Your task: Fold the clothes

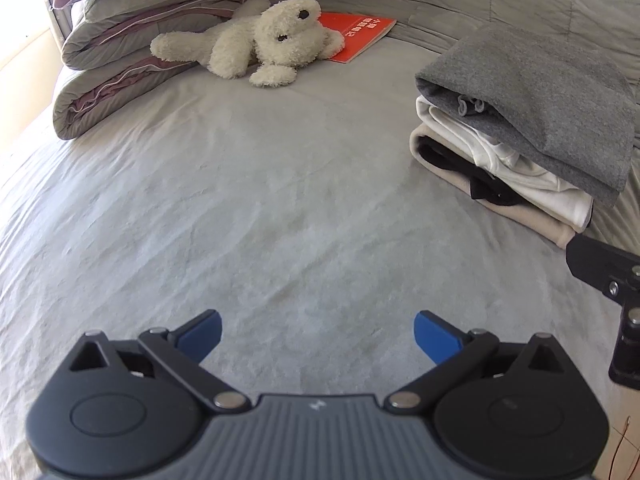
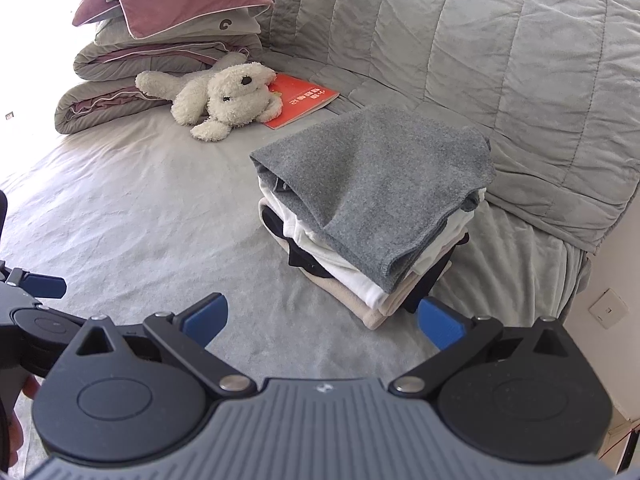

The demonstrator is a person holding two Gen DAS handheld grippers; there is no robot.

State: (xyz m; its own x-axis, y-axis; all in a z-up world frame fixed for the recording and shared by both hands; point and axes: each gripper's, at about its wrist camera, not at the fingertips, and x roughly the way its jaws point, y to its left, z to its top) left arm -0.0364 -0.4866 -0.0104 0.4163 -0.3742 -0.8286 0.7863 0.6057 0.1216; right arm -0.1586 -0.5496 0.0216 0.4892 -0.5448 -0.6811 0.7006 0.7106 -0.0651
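A stack of folded clothes (image 2: 372,216) rests on the grey bed sheet (image 2: 140,220), with a grey garment (image 2: 384,184) on top, white (image 2: 360,276), black and beige layers beneath. In the left wrist view the same stack (image 1: 520,136) lies at the right. My left gripper (image 1: 318,330) hovers open over bare sheet (image 1: 260,208), holding nothing. My right gripper (image 2: 322,316) is open too, just in front of the stack's near corner, with nothing between its blue fingers (image 2: 440,322). Part of the left gripper (image 2: 40,286) shows at the left edge of the right wrist view.
A white plush toy (image 1: 260,44) lies on a red booklet (image 1: 360,34) at the back. Folded quilts and pillows (image 1: 132,40) are piled at the back left. A quilted grey cover (image 2: 500,60) rises behind the stack. The bed's right edge and a wall socket (image 2: 608,308) are near.
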